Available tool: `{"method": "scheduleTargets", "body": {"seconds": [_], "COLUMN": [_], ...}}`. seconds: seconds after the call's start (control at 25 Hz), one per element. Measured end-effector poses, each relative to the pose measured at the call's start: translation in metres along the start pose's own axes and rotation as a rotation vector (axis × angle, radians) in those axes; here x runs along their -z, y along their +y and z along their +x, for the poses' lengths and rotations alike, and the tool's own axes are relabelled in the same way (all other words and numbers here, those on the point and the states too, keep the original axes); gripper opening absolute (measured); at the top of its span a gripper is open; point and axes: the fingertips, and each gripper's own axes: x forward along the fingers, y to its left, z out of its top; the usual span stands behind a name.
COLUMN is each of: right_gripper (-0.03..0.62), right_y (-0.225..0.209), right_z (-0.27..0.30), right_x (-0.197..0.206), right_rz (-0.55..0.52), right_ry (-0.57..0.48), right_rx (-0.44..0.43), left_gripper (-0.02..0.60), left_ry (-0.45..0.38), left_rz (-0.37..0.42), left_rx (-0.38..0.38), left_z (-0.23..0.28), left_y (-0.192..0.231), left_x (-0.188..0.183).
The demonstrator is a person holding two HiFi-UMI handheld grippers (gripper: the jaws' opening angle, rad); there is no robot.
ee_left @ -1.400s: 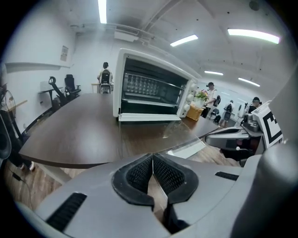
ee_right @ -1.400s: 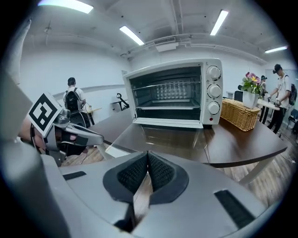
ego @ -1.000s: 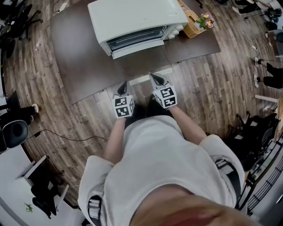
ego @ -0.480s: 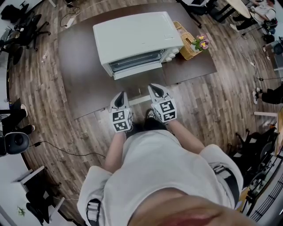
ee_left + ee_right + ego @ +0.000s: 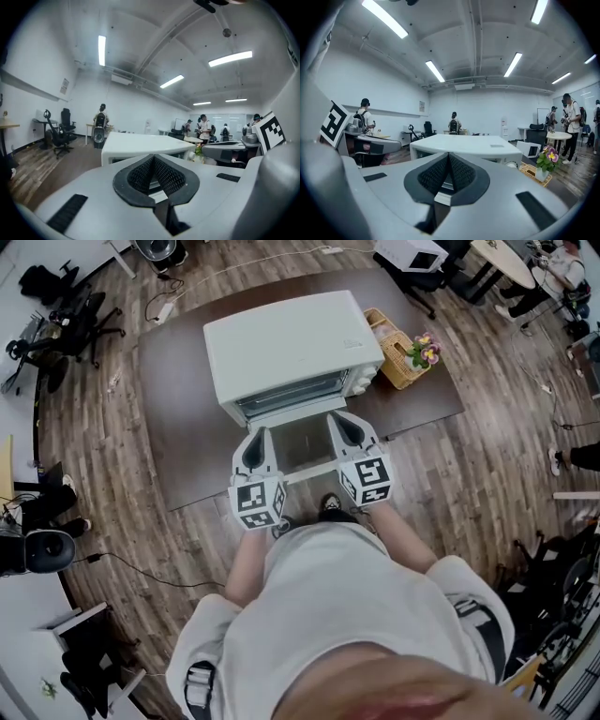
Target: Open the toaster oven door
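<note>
Head view: left tool [image 5: 262, 435] and right tool [image 5: 343, 425] are side by side, each with its jaws together and nothing between them; both gripper views confirm this. Tips are over the near edge of the dark desk [image 5: 187, 451].

Directly ahead of both tips, not touched, is the toaster oven [image 5: 291, 334]: a pale boxy shell with a flat top. Its door [image 5: 287, 391] faces the tools, shut, with a dark glass pane. A pale bar [image 5: 281, 414] runs along the front; it is probably the handle, but this steep angle doesn't settle it. Knobs [image 5: 362, 381] sit ahead of the right tool.

Judgement: rigid metal-and-glass door, stiff on its hinge. The oven may be light enough to slide if tugged. Grip the bar mid-span, keeping off the glass.

Beyond and to the right of the right tool is a wicker basket [image 5: 396, 367] with flowers.
</note>
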Motion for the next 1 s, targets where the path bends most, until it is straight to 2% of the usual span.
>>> {"method": "scheduleTargets", "body": {"seconds": [0.24,0.4,1.0], "right_gripper": [-0.002,-0.002,-0.002], "right_y": [-0.022,-0.028,-0.026], "right_z": [-0.004,-0.003,-0.017], "right_x": [-0.043,-0.056,-0.078], "right_rz": [-0.053,-0.057,-0.074], "right_ry": [-0.081,-0.108,-0.155], "right_rx": [0.030,0.038,0.034], "left_gripper": [0.018,0.018,0.018], "left_ry": [-0.074,-0.107,-0.120], "left_rz": [0.059,0.080,0.101], "left_rx": [-0.001,0.012,0.036], "left_z": [0.005,0.005,0.005], "left_y": [-0.005,-0.010,-0.021], "left_x": [-0.046,-0.063,-0.071]}}
